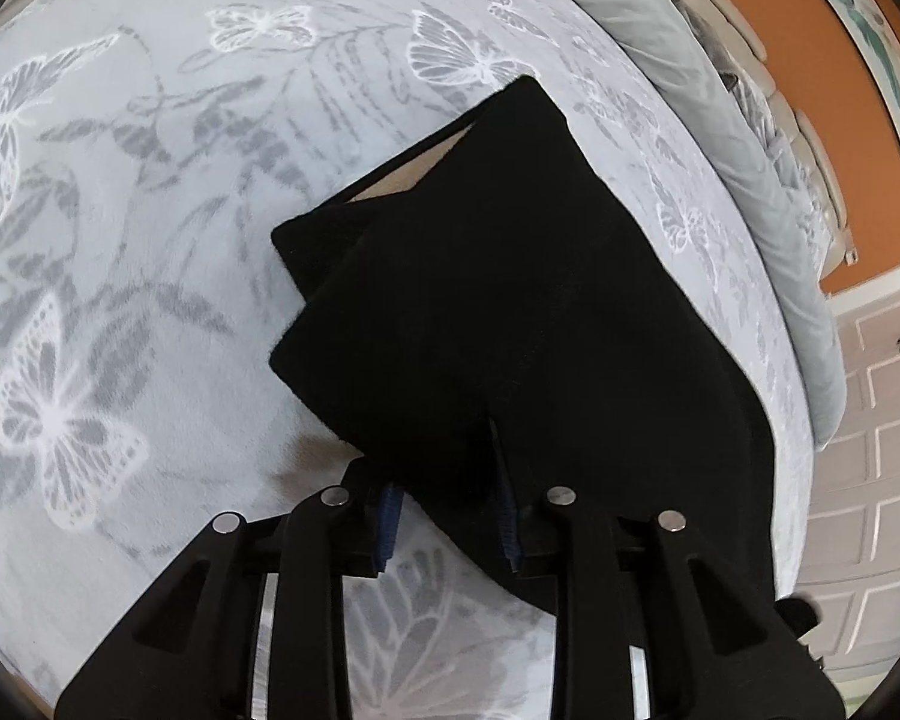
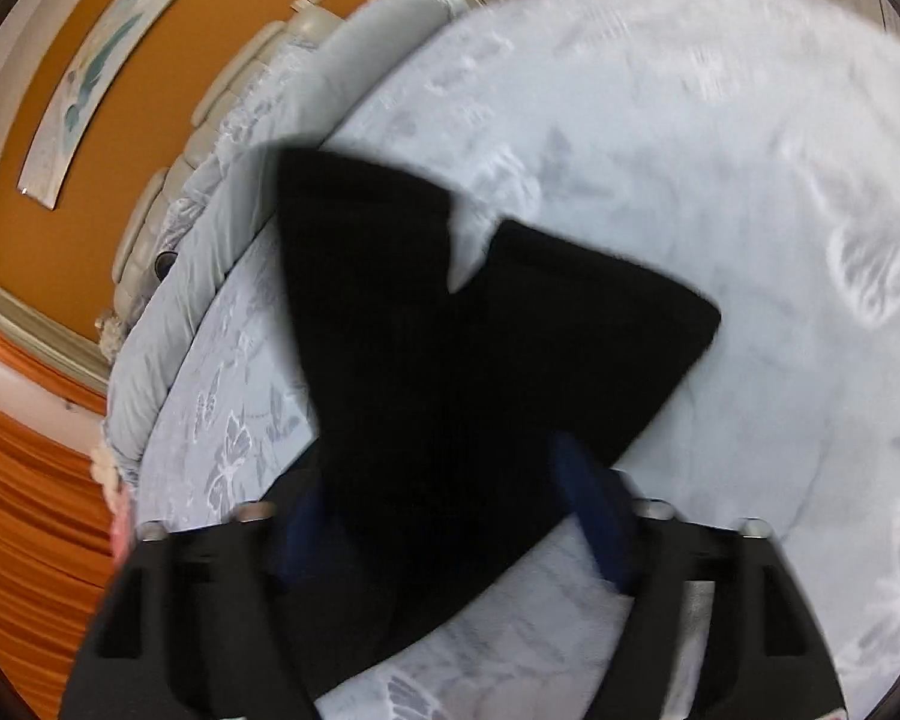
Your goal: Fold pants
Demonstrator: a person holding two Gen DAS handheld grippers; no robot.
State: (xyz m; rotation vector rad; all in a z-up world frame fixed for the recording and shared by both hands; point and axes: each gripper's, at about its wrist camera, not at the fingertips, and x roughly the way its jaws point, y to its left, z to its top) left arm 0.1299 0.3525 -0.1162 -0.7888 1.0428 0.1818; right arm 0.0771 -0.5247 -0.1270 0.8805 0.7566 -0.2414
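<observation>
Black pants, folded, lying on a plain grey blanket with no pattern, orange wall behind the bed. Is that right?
Not quite: the blanket is not plain. The left wrist view shows pale grey fabric printed with white butterflies and grey leaves. The rest holds: the black pants lie folded on it, and the orange wall stands behind the bed.

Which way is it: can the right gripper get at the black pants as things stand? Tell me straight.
Probably yes. The right gripper stands open with the black pants already lying between its fingers on the butterfly bedspread, and nothing covers the cloth there. The view is blurred, so actual contact cannot be told.
</observation>
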